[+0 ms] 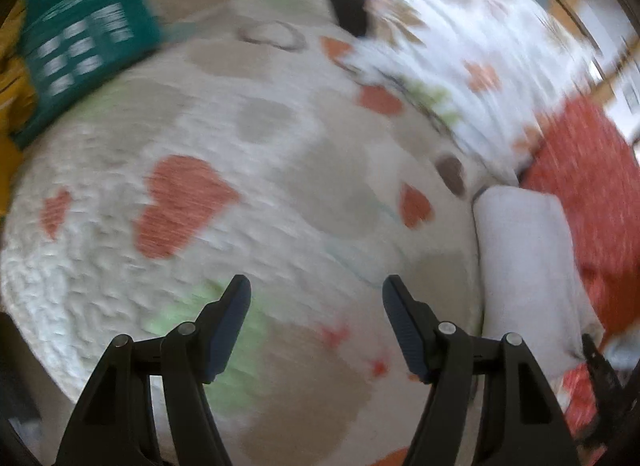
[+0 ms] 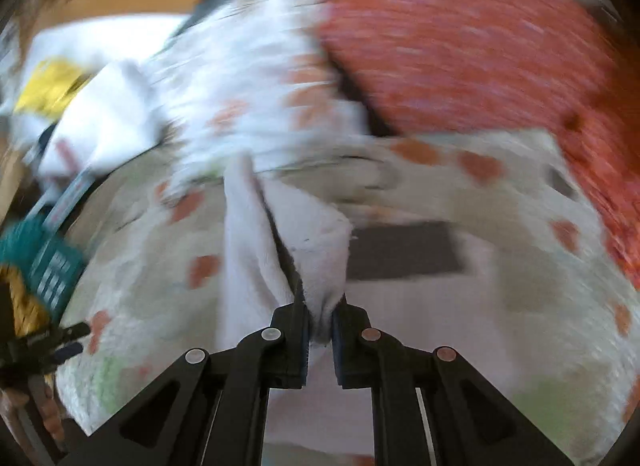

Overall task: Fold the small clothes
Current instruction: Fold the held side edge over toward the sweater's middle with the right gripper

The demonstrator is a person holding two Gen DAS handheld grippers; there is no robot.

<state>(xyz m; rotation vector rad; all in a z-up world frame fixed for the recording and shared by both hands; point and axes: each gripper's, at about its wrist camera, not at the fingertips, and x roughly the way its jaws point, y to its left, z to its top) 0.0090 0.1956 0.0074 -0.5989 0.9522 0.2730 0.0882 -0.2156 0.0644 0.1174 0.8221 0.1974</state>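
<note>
Our right gripper pinches the white cloth; our left gripper hangs spread over the heart-print blanket

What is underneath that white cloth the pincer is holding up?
Beneath the white cloth, pinched in the right gripper, lies the heart-patterned blanket with a dark rectangle beside it. Whatever lies directly behind the hanging cloth is covered.
</note>
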